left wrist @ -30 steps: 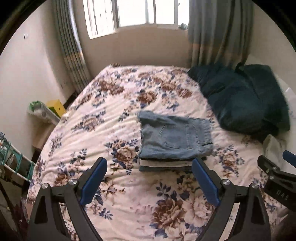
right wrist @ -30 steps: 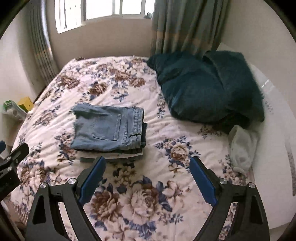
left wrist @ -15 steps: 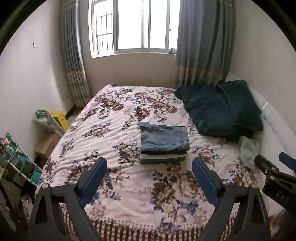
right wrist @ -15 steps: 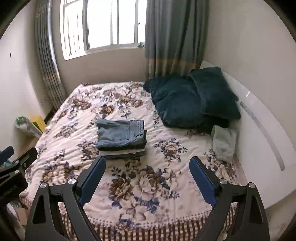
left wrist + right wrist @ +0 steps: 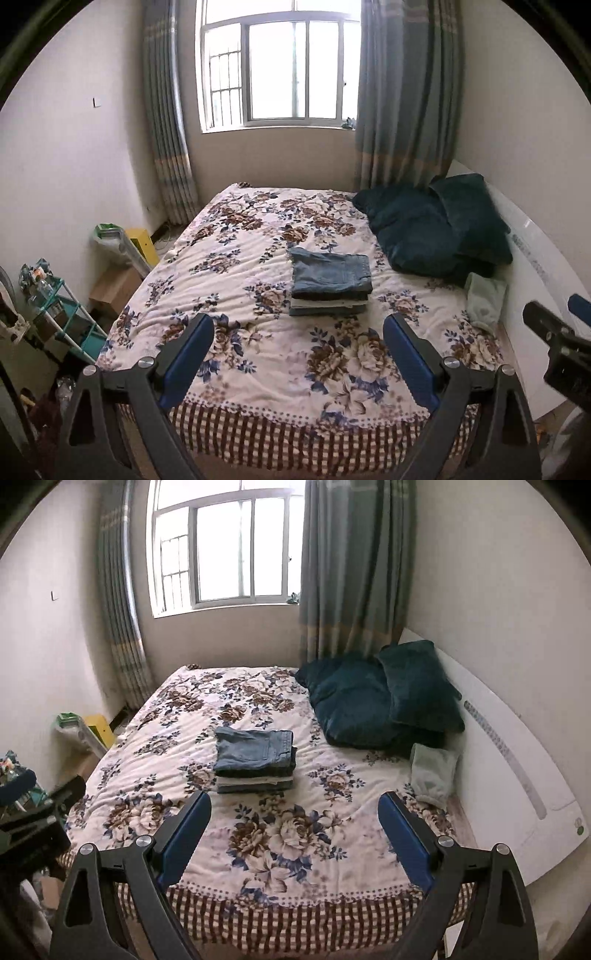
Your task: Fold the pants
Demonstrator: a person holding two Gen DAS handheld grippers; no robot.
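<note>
A stack of folded pants (image 5: 330,282), blue jeans on top, lies in the middle of the floral bed (image 5: 258,354); it also shows in the right wrist view (image 5: 255,760). My left gripper (image 5: 298,334) is open and empty, held back beyond the foot of the bed, well apart from the stack. My right gripper (image 5: 294,810) is open and empty at a similar distance. The right gripper's body shows at the right edge of the left wrist view (image 5: 561,347).
Dark teal pillows (image 5: 432,229) and a pale green cloth (image 5: 484,301) lie at the bed's right side by a white headboard (image 5: 509,760). A teal shelf (image 5: 62,314), a cardboard box (image 5: 114,288) and a yellow box (image 5: 142,243) stand on the left. Window and curtains are behind.
Both grippers have pulled far back from the bed and risen; the stack now looks small and distant. Both stay open and empty. The stack has not moved.
</note>
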